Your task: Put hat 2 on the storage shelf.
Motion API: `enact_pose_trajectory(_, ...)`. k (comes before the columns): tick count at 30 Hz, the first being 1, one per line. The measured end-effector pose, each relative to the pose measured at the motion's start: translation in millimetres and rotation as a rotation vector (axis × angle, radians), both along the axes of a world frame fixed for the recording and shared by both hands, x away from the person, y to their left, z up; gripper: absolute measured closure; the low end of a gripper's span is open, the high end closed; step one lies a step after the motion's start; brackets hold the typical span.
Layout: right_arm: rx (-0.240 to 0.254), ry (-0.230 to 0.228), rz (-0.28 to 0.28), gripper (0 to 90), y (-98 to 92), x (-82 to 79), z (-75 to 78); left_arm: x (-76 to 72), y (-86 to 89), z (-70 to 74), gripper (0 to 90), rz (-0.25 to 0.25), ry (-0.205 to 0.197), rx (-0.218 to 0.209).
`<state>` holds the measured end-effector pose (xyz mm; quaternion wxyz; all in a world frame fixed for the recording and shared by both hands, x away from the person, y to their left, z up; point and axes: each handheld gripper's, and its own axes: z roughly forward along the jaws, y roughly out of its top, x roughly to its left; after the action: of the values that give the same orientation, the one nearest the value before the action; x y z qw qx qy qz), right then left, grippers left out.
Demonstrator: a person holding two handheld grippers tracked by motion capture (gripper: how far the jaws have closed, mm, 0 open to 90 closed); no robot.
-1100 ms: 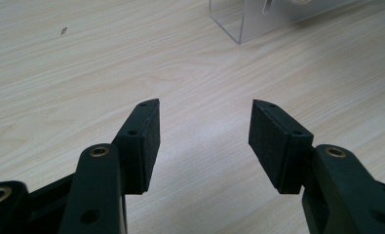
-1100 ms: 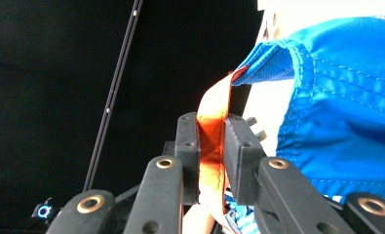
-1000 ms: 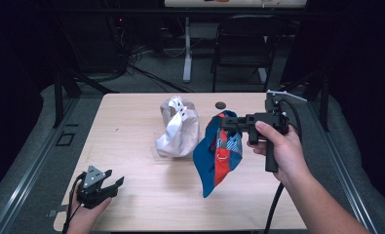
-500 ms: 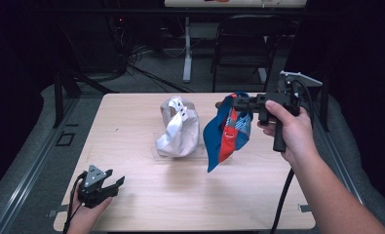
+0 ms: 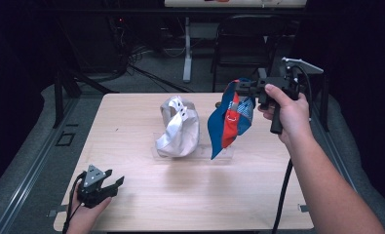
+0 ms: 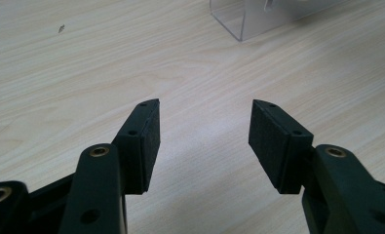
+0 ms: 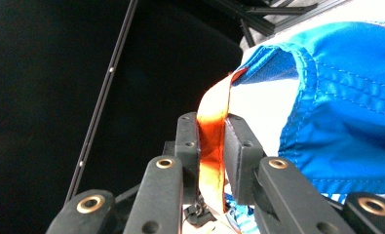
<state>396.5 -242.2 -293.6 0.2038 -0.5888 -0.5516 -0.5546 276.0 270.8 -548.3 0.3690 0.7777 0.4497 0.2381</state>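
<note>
A blue and red fabric cap [image 5: 229, 122] hangs in the air over the right half of the table, its lower tip just above a clear plastic stand [image 5: 195, 155]. My right gripper [image 5: 241, 87] is shut on the cap's top edge. In the right gripper view the pads [image 7: 190, 141] pinch an orange strap [image 7: 210, 141], with the blue fabric [image 7: 336, 112] beside it. A silvery white cap [image 5: 178, 127] sits upright on the stand's left part. My left gripper [image 5: 113, 184] rests near the table's front left corner, open with nothing between its fingers [image 6: 146, 136].
The light wooden table [image 5: 131, 117] has bare room at the left and front. A corner of the clear stand [image 6: 243, 22] lies ahead of the left gripper. A dark chair [image 5: 243, 44] and cables stand on the floor beyond the far edge.
My right gripper has carried the blue and red cap up and toward the far right, so it hangs higher off the table. The left gripper has stayed still.
</note>
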Motion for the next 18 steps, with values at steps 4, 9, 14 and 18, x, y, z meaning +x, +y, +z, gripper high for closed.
enact_pose_trajectory(4,-0.011,0.011,-0.021,77.9,-2.0,8.9,-4.2,0.4,-0.4,-0.7,45.9,-0.001,0.001,0.002)
enact_pose_trajectory(9,-0.03,0.034,-0.053,77.9,-2.7,21.4,-11.8,0.4,-0.3,-0.7,45.9,-0.003,0.002,0.005)
enact_pose_trajectory(14,-0.036,0.058,-0.08,77.9,-4.1,29.3,-19.8,1.2,0.3,-1.1,45.9,-0.001,0.001,0.005)
enact_pose_trajectory(18,-0.03,0.059,-0.089,77.9,-3.8,30.5,-19.9,0.8,0.1,-0.3,45.9,-0.003,0.011,0.01)
